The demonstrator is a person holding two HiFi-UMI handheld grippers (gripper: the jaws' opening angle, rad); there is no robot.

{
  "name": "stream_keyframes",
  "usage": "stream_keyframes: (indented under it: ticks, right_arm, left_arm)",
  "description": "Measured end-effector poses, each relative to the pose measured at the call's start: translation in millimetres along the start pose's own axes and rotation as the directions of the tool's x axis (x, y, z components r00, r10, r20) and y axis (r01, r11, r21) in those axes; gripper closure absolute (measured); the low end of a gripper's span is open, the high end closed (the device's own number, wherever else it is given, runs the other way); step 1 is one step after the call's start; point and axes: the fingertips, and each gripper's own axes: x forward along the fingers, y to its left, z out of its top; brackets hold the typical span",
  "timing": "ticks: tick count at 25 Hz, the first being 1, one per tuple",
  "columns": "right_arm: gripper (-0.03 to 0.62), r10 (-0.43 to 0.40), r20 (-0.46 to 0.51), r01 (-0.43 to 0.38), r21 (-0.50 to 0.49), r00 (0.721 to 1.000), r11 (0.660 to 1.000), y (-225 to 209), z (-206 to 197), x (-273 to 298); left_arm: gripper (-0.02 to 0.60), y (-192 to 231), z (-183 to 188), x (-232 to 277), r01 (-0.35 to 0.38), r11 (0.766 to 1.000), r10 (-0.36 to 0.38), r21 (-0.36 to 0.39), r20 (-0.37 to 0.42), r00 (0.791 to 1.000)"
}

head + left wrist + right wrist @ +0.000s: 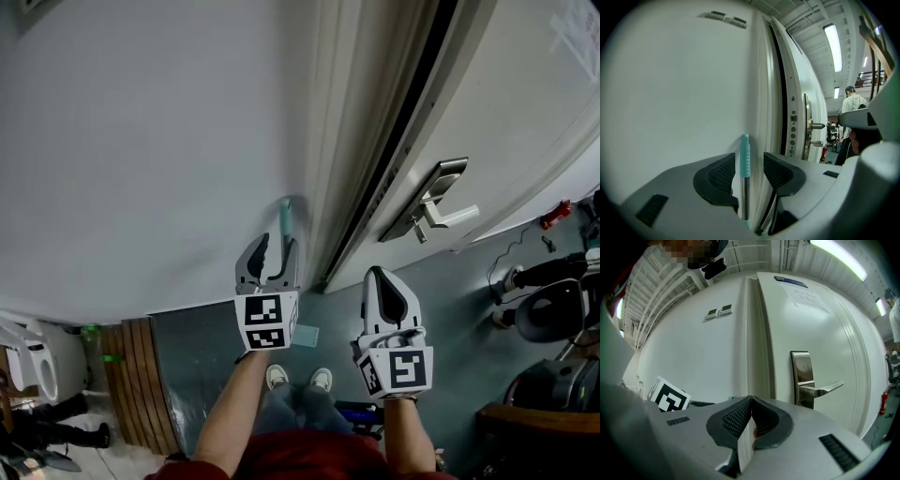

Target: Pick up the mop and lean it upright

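The mop shows only as a thin metal handle with a teal grip (285,219) at its top, standing upright against the white wall beside the door frame. My left gripper (274,247) is open around that top end. In the left gripper view the teal grip (745,157) stands between the two black pads (723,173) with a gap on each side. My right gripper (383,279) hangs to the right, apart from the mop, shut with nothing in it; its pads (740,417) meet. The mop's head is hidden.
A white door with a metal lever handle (436,211) stands right of the frame (349,178). Wooden slats (141,384) lie at the lower left, and dark equipment and cables (553,314) at the right. My shoes (298,378) are below. A person (853,101) stands far off.
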Motion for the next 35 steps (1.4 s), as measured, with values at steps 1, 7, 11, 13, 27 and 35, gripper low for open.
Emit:
stream_keyframes:
  ticks: [1, 7, 11, 13, 27, 35]
  right_arm:
    - [0.577, 0.003, -0.004, -0.003, -0.003, 1.0, 1.0, 1, -1, 0]
    - [0.577, 0.002, -0.019, -0.002, -0.007, 1.0, 1.0, 0, -9, 0]
    - [0.577, -0.006, -0.027, 0.006, -0.007, 1.0, 1.0, -2, -13, -2]
    - [0.577, -0.011, -0.032, 0.01, -0.007, 0.999, 1.0, -3, -14, -2]
    - [0.577, -0.024, -0.063, 0.024, -0.004, 0.998, 1.0, -8, -29, -7]
    - [0.577, -0.033, -0.069, 0.033, 0.001, 0.997, 0.999, -12, -32, -6]
  left_arm:
    - [0.39, 1, -2, 3, 0.001, 1.0, -0.001, -0.001, -0.005, 1.0]
    - [0.385, 6, -11, 22, 0.003, 1.0, -0.003, -0.009, -0.02, 1.0]
    - [0.384, 6, -14, 31, 0.006, 1.0, -0.006, -0.005, -0.03, 1.0]
    - [0.383, 8, -15, 35, 0.005, 1.0, -0.005, -0.005, -0.033, 0.999]
    - [0.382, 11, -18, 61, 0.011, 1.0, -0.011, -0.001, -0.043, 0.999]
    - [0.391, 14, -18, 67, 0.001, 1.0, -0.001, 0.003, -0.046, 0.999]
